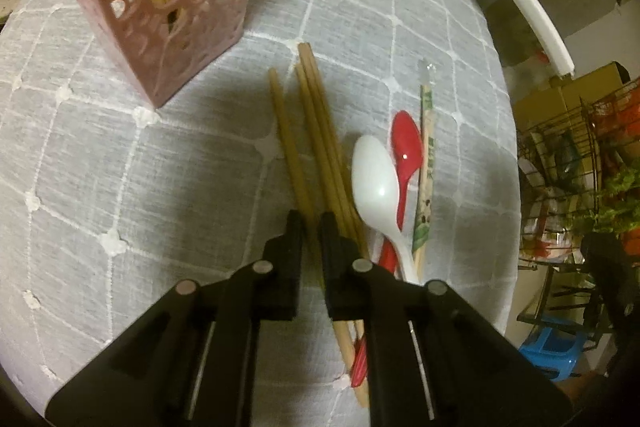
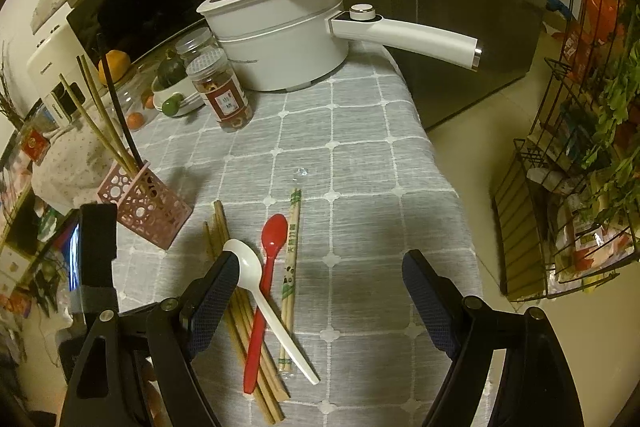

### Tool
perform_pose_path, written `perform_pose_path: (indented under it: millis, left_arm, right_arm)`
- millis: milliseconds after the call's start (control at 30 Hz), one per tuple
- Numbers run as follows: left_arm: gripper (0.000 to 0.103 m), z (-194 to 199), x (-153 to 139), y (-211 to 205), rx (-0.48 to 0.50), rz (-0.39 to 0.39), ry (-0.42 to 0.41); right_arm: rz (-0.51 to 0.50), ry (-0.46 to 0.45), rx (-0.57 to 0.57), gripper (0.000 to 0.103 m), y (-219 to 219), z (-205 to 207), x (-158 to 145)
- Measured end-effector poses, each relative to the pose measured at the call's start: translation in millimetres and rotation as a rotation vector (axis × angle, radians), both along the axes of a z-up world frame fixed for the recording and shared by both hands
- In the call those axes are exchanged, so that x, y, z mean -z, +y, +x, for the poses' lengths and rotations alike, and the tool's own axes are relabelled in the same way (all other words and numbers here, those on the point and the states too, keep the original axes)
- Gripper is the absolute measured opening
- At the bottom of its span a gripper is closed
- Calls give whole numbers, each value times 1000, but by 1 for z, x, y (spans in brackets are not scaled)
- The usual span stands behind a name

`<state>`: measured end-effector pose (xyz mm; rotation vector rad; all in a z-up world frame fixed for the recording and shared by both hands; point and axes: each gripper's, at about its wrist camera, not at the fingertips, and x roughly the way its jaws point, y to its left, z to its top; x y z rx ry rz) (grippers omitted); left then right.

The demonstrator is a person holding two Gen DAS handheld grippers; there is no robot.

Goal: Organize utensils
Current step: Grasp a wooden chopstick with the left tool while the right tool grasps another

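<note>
Several loose wooden chopsticks [image 1: 320,131] lie side by side on the grey checked tablecloth [image 1: 120,167]. My left gripper [image 1: 312,223] is shut on the leftmost chopstick [image 1: 286,139], which runs between its black fingertips. Right of the chopsticks lie a white spoon [image 1: 376,179], a red spoon [image 1: 406,147] and a pair of paper-wrapped chopsticks [image 1: 426,167]. A pink perforated holder [image 1: 160,7] with chopsticks in it stands at the upper left. My right gripper [image 2: 320,259] hangs open above the cloth, with the white spoon [image 2: 248,263] by its left finger.
A white pot [image 2: 280,39] with a long handle and two jars [image 2: 224,91] stand at the table's far end. The table's edge drops off on the right toward a wire rack [image 2: 580,147] with greens. A bowl of fruit [image 2: 172,95] sits behind the holder.
</note>
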<state>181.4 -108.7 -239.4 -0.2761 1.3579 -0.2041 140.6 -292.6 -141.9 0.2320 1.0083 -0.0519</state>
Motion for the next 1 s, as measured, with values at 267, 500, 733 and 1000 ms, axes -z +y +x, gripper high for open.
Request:
perform_pose_path:
  millis: [267,500,733,1000]
  left_arm:
    - [8,-5,-1,10,103,43,-28]
    - [7,-18,-5,57,163,78,-16]
    - [7,-36,-19,92,209,47,-30]
    - [7,-49,-39,97,266,-4,-88]
  right_arm:
    - [-3,21,6,85,-2,1,7]
    - [57,54,-15,85,10,14,20]
    - [208,89,-123,42,45,34,35]
    - [224,164,-220,19,92,58,64]
